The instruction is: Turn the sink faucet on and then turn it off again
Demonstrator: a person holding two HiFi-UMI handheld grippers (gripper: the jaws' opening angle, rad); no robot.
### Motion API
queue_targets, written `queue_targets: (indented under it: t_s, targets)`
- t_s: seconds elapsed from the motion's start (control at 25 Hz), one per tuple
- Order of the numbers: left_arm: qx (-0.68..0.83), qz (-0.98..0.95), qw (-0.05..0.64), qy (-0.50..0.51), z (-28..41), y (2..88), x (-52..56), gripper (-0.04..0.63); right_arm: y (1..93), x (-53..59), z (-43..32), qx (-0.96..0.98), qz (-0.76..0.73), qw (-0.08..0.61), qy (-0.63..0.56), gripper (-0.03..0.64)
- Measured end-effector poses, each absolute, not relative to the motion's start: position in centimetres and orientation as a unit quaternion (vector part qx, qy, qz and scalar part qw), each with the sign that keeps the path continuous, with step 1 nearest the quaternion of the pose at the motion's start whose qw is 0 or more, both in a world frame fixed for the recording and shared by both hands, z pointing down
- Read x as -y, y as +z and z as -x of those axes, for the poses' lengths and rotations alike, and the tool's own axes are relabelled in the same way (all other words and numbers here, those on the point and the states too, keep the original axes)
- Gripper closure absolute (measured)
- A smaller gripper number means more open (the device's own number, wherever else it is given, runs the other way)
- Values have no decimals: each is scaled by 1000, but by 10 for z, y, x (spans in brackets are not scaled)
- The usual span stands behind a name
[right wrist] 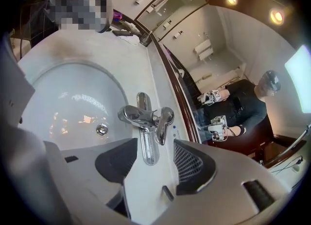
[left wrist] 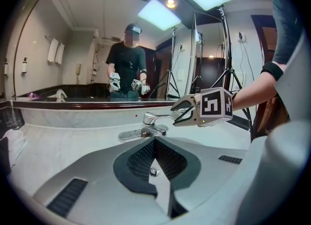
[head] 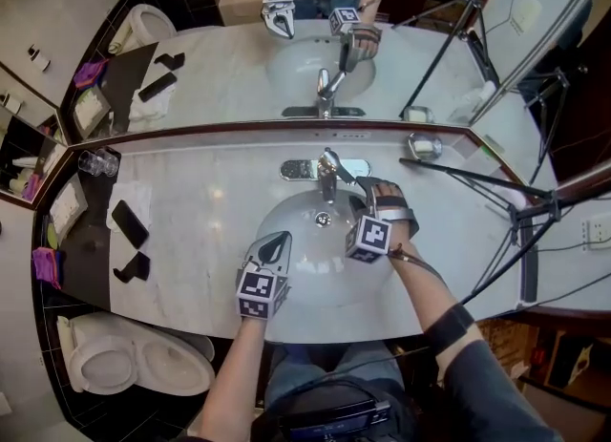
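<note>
My right gripper [head: 361, 188] wide open at the faucet [head: 327, 173]
Its lever [right wrist: 164, 122] sits at 12 o'clock, untouched I think; left gripper [head: 275, 244] closed tight, empty.

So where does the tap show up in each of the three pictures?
Head view: faucet centre, at the basin's far rim.
Left gripper view: faucet centre, left of the right gripper.
Right gripper view: faucet centre, right of the drain.
Shared landmark: the mirror's dark lower edge behind it.
</note>
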State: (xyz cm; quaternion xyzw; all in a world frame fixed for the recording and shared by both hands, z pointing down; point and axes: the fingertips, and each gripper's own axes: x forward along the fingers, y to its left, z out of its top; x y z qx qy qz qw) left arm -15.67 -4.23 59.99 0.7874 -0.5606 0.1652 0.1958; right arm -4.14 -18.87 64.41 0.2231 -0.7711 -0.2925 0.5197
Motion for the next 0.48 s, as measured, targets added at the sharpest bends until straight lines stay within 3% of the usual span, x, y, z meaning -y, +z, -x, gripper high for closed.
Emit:
queue_targets:
  t_s: [0.48]
  targets:
    - [564, -774, 227, 178, 169, 641, 41, 598, 661, 235, 64, 747, -213, 548, -311, 377]
